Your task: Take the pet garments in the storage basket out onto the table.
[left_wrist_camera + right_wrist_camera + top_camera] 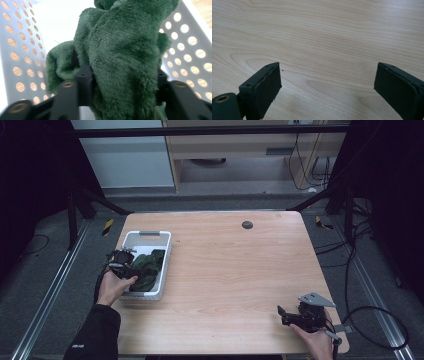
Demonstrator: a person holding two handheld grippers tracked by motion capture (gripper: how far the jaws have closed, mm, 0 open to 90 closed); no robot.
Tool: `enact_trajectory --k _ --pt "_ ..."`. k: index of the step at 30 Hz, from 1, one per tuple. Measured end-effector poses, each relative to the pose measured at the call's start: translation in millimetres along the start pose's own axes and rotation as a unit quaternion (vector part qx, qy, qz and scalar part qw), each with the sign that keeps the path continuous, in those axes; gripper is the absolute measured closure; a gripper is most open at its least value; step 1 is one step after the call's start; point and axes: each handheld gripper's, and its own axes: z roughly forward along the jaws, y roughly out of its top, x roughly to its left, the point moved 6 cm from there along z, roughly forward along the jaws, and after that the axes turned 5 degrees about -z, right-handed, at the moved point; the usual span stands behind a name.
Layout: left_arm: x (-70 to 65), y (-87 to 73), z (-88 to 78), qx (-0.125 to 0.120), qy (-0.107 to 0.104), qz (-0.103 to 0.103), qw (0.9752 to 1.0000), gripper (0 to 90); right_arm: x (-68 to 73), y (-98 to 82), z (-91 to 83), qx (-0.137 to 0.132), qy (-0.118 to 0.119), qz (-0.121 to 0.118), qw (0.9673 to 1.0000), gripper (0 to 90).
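High view gives me the layout: my left tool [123, 262] sits down inside a white perforated plastic basket [131, 238] near the left edge of the pale wooden surface [235, 265], with the hand [114, 287] behind it at the basket's near rim. A dark green fleecy cloth [149, 267] lies bunched in that basket, towards its right wall.

From the left gripper view, I see the cloth [122, 62] between the two black jaws, which press into a thick fold of the pile from either side, so that tool has a grip on the fabric at a partly closed width. The basket's holed walls [22, 57] rise on both sides of the cloth.

My right tool [295, 316] rests at the near right corner of the surface, well apart from the basket. In the right gripper view its jaws stand wide apart with nothing but bare wood grain [324, 37] between them.
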Motion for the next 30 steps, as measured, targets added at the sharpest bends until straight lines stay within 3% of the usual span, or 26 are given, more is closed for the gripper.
enact_trajectory --k 5,9,13,21,30 --pt "0.7 -0.3 -2.7 -0.002 0.003 -0.006 1.0000 68.6 0.3 0.0 0.2 0.001 0.001 0.000 1.0000 7.2" --pt "-2.1 0.5 -6.4 -0.008 0.004 -0.003 1.0000 73.2 -0.2 -0.1 -0.3 0.001 0.001 0.001 1.0000 7.2" --pt "-5.7 3.7 -16.1 -0.023 0.000 0.000 0.9997 74.7 -0.3 0.0 -0.3 0.001 0.001 0.000 1.0000 7.2" --pt "-8.5 14.7 -55.9 -0.063 -0.006 0.004 0.9980 75.4 0.1 0.3 -0.7 0.000 0.001 -0.001 1.0000 7.2" --pt "-17.6 21.6 -90.1 -0.086 -0.011 0.029 0.9958 75.5 -0.6 0.0 -0.1 0.002 -0.002 -0.001 1.0000 7.2"
